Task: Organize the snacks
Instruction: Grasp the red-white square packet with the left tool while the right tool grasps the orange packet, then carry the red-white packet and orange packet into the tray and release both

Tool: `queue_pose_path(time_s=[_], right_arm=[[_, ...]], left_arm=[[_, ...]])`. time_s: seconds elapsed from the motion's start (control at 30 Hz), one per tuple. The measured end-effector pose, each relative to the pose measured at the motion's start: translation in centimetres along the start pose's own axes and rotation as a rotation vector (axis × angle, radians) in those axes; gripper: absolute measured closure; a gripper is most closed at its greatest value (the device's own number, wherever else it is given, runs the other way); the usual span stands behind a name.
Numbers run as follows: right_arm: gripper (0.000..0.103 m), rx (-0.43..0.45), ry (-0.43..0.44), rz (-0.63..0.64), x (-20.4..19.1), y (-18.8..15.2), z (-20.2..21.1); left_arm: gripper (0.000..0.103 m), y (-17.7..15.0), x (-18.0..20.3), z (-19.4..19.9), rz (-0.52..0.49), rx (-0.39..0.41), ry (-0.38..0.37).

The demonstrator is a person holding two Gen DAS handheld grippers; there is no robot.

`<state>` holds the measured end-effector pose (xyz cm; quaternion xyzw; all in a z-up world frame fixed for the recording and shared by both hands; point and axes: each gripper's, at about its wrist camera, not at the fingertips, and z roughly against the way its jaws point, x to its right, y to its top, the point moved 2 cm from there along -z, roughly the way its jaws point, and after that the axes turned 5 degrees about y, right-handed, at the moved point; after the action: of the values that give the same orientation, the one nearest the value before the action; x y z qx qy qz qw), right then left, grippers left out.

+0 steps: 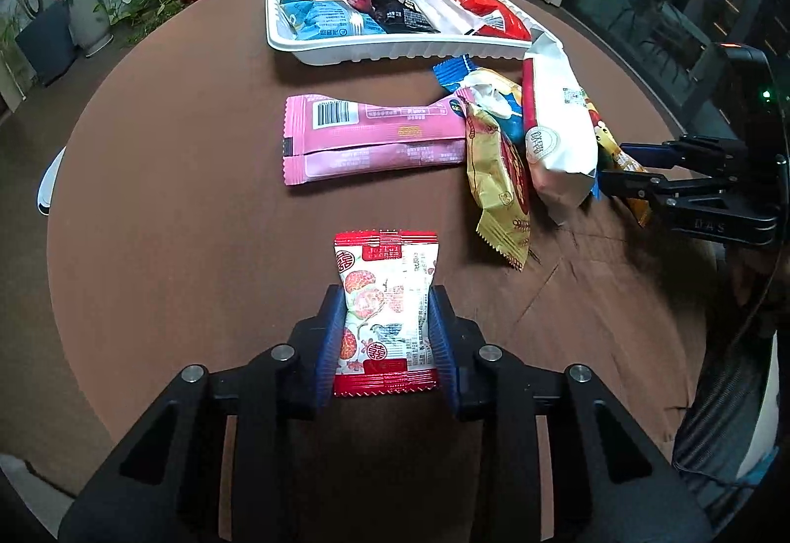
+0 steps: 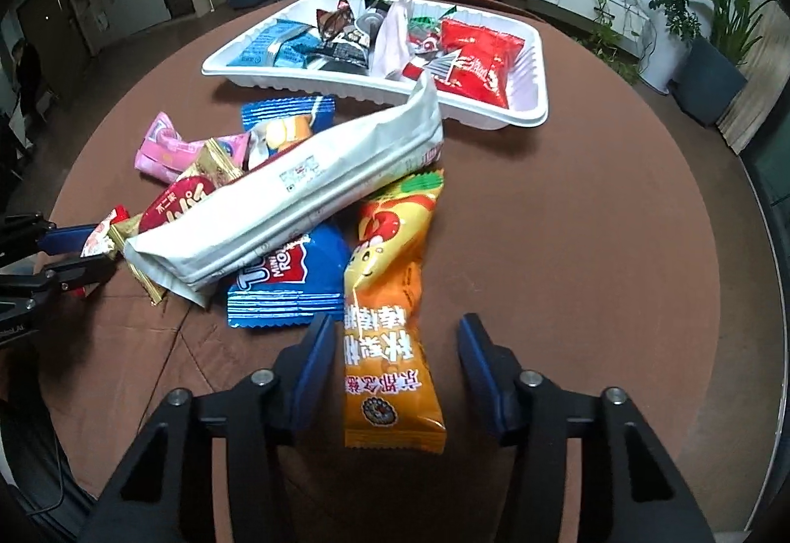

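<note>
Red-and-white snack packet lies flat on the brown table, apart from the pile – orange packet flat beside it, long white packet tilted across the top, white tray partly filled.

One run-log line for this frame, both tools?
left tool: shut on red-and-white snack packet | right tool: open, straddling orange snack packet | white plastic tray: partly filled

The white plastic tray sat at the far side of the brown round tabletop; the pink foil wrapper lay before it.
</note>
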<state>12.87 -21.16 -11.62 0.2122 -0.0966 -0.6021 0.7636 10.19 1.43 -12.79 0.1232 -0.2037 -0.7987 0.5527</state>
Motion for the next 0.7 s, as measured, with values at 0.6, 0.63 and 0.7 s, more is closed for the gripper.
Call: queue_pose_path(time_s=[0.6,0.63,0.7], right_arm=[[0.079,-0.001,0.062,-0.075,0.5,-0.9,1.2],[0.079,0.007,0.070,-0.089,0.6,-1.1,1.5],[0.079,0.034,0.091,-0.121,0.8,-1.5,2.3]], left_arm=[[0.073,-0.1,0.7,0.2,-0.005,0.009,-0.018],[0.073,-0.1,0.6,0.3,-0.002,0.015,-0.019],[0.073,0.1,0.6,0.5,0.005,0.022,-0.024]])
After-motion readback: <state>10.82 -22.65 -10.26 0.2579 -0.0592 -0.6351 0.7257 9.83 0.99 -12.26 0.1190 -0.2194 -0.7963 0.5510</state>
